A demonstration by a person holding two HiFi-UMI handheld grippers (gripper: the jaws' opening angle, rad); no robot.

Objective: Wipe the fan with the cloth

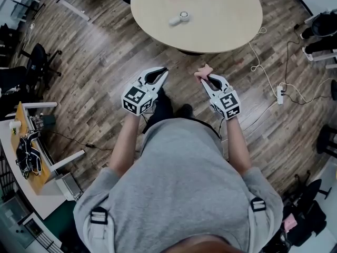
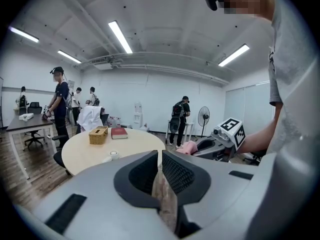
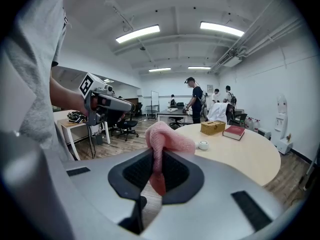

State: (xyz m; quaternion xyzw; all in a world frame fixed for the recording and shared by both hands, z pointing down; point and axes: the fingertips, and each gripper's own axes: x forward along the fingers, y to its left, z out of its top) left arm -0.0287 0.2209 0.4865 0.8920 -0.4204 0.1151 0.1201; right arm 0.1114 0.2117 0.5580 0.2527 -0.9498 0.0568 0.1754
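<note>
I'm working in an open office-style lab: long fluorescent ceiling tubes, grey-brown wood-plank floor, black swivel office chairs, a round pale wooden worktop, a white power strip with trailing cables.

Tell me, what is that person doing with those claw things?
A person stands before a round table with a gripper in each hand. The right gripper is shut on a pink cloth. The left gripper is shut with nothing in it. The small white fan lies on the table, and neither gripper touches it.
</note>
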